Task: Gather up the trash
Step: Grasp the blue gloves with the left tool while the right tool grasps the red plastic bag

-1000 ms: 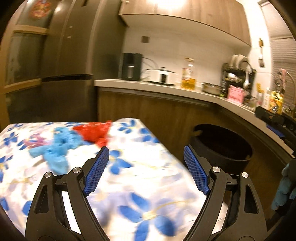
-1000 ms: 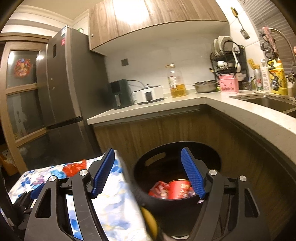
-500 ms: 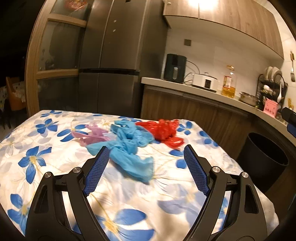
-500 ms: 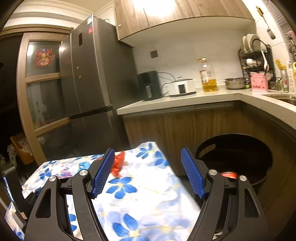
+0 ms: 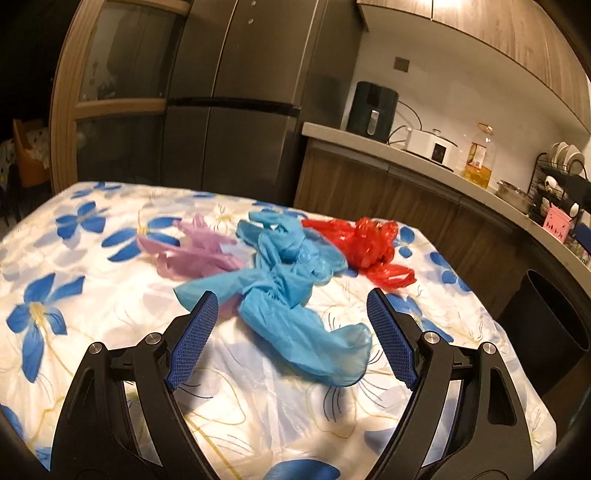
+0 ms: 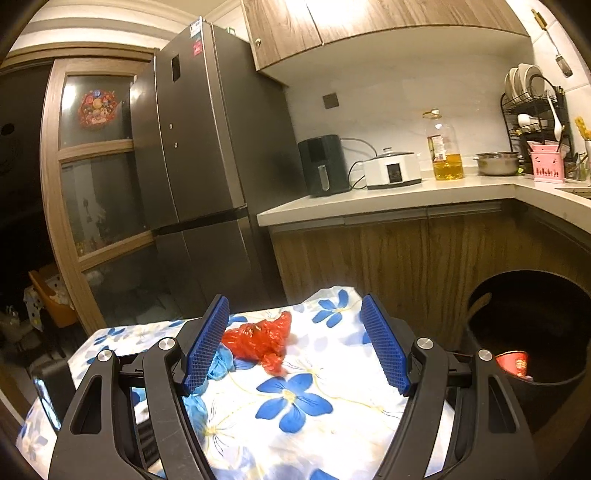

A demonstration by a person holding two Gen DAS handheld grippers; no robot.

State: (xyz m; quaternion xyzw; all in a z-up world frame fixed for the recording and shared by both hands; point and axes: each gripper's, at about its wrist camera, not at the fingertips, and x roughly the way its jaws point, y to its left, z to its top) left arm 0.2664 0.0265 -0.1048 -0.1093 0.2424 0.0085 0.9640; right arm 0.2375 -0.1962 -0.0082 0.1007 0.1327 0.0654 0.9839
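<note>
Crumpled blue plastic bag (image 5: pixel 291 291) sprawls thin, glossy on floral tablecloth (image 5: pixel 92 295).

Thin, crinkly blue plastic bag (image 5: pixel 291 295) lay between the fingers on glossy floral cloth (image 5: pixel 92 295); beyond, shiny red plastic bag (image 5: pixel 365 247).

A home kitchen: a tall steel fridge (image 6: pixel 207 147) at ten o'clock, wood wall cabinets (image 6: pixel 369 26) at twelve, a pale counter (image 6: pixel 388 201) with an air fryer (image 6: pixel 323 164), cooker (image 6: pixel 393 170), oil bottle (image 6: pixel 445 147) and dish rack (image 6: pixel 535 107) toward two o'clock.
</note>
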